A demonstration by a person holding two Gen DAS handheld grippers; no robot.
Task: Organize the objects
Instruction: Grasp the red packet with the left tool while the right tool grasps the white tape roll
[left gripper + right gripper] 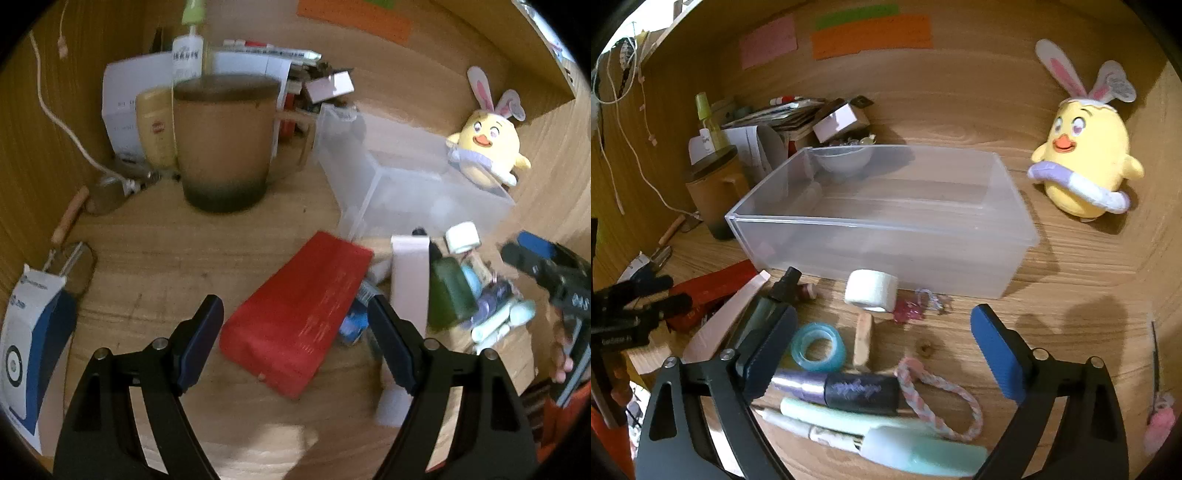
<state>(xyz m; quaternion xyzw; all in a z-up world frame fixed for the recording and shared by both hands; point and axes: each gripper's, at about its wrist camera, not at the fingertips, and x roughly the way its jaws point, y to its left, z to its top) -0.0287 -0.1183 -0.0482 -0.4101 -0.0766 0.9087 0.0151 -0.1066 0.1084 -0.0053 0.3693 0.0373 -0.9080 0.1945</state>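
Observation:
A clear plastic bin [879, 221] stands empty on the wooden desk; it also shows in the left wrist view [406, 173]. My left gripper [295, 332] is open, its fingers either side of a red flat box [299, 310] lying below it. My right gripper [882, 350] is open above a clutter of small items: a teal tape roll [818, 347], a white tape roll [871, 290], a purple and black tube [842, 391], a mint-green case [923, 450], a braided pink cord [942, 402] and a green bottle [450, 291].
A brown mug [225, 140] stands at the back left, with a bottle and papers behind it. A yellow chick plush [1086, 166] sits right of the bin. A blue-and-white carton [29, 332] lies far left. Wooden walls enclose the desk.

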